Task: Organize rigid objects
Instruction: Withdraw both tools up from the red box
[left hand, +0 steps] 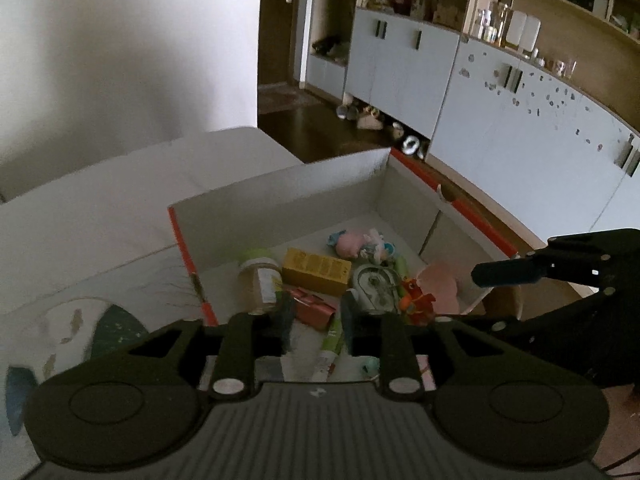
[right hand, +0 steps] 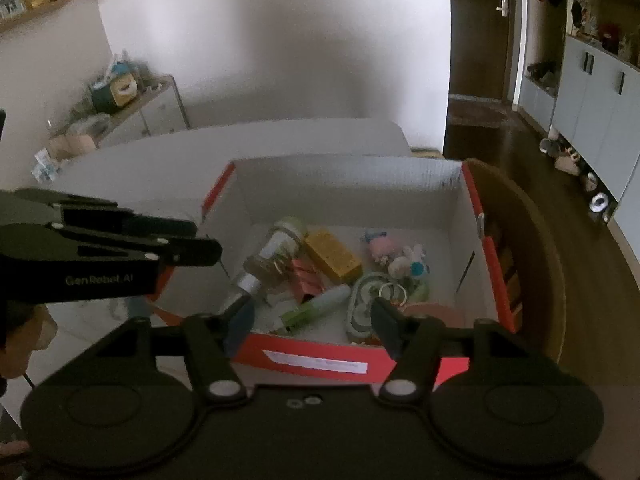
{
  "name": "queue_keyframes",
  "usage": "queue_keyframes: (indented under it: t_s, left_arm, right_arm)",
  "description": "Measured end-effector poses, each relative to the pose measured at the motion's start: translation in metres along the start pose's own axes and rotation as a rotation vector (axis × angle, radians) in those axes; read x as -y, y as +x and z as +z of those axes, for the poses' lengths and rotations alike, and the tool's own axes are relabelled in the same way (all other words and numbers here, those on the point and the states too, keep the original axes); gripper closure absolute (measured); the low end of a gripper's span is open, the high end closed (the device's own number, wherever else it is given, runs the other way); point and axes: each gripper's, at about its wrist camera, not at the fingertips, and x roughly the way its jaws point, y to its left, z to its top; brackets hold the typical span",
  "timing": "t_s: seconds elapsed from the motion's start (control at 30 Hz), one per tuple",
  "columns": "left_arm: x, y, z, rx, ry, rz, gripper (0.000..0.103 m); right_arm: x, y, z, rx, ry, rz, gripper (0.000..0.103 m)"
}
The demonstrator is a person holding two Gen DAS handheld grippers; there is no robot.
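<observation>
Hovering above the red box [right hand: 494, 268], both tongs are released and empty: left tongs [left hand: 316, 318] slightly parted, right tongs [right hand: 312, 320] wider, nearer the green tube [right hand: 316, 306] lying crosswise below.

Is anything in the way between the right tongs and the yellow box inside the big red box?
Nothing solid blocks it. The right tongs hang open above the red box's near wall, and the yellow box lies uncovered beyond the green tube.
</observation>
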Motion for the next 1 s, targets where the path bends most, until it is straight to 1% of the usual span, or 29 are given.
queue_keyframes:
  t_s: [0.1, 0.17, 0.43, 0.47, 0.5, 0.53, 0.57, 0.63, 0.73, 0.8, 1.0]
  left_arm:
    - [-0.002, -0.009, -0.002, 0.015, -0.009, 0.014, 0.073]
    - [-0.004, -0.014, -0.004, 0.02, -0.015, 0.006, 0.073]
    - [-0.005, -0.034, -0.013, 0.045, -0.013, 0.028, 0.072]
    - [-0.006, -0.036, -0.013, 0.046, -0.014, 0.032, 0.07]
    - [-0.006, -0.037, -0.014, 0.046, -0.016, 0.034, 0.055]
    - [-0.007, -0.039, -0.015, 0.05, -0.024, 0.034, 0.045]
    - [-0.009, -0.042, -0.016, 0.062, -0.033, 0.034, 0.031]
    - [-0.011, -0.047, -0.019, 0.081, -0.046, 0.036, 0.03]
    - [-0.011, -0.05, -0.019, 0.08, -0.053, 0.033, 0.029]
    - [-0.008, -0.054, -0.019, 0.092, -0.049, 0.038, 0.023]
    - [0.0, -0.059, -0.019, 0.11, -0.047, 0.015, 0.016]
  right_arm:
    - [-0.002, -0.012, 0.0, 0.056, 0.008, -0.004, 0.029]
    - [-0.002, -0.02, 0.0, 0.087, 0.013, -0.001, 0.026]
    - [0.0, -0.037, -0.006, 0.137, 0.054, 0.014, 0.014]
    - [0.0, -0.039, -0.007, 0.146, 0.057, 0.019, 0.013]
    - [0.0, -0.041, -0.009, 0.151, 0.058, 0.017, 0.01]
    - [-0.001, -0.043, -0.01, 0.157, 0.058, 0.015, 0.008]
    - [-0.001, -0.045, -0.011, 0.164, 0.06, 0.014, 0.007]
    - [-0.001, -0.048, -0.014, 0.175, 0.065, 0.027, 0.007]
    - [-0.001, -0.056, -0.018, 0.204, 0.071, 0.04, 0.004]
    - [-0.002, -0.06, -0.02, 0.221, 0.076, 0.046, 0.001]
    - [-0.005, -0.067, -0.023, 0.255, 0.085, 0.036, 0.0]
